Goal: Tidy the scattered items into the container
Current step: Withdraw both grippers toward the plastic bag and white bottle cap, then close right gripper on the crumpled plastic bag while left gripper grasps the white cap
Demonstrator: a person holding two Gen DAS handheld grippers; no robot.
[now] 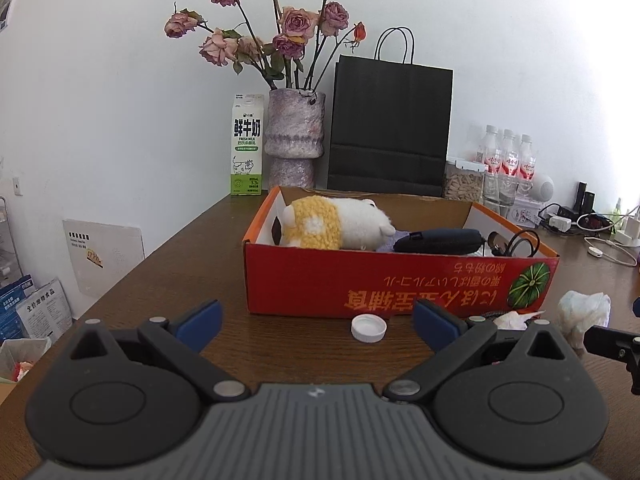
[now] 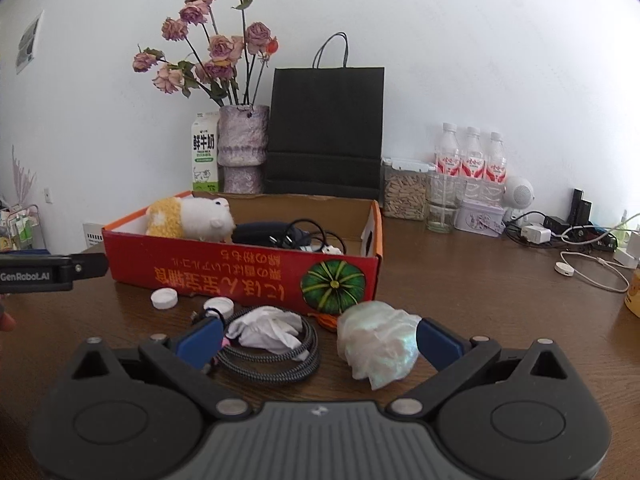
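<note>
My right hand-held gripper is spread wide and holds nothing. The crumpled iridescent plastic wrap lies on the brown wooden counter just inside my right finger; a crumpled white tissue atop a coiled braided grey cable sits nearer my left finger. The red cardboard box stands straight ahead. My left hand-held gripper, also spread and empty, faces a white bottle cap. Judging by nearness, the right takes the wrap.

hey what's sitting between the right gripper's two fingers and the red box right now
In the right wrist view, the open right gripper faces a coiled braided cable with crumpled white tissue on it and a crumpled plastic bag, before the red box.
</note>
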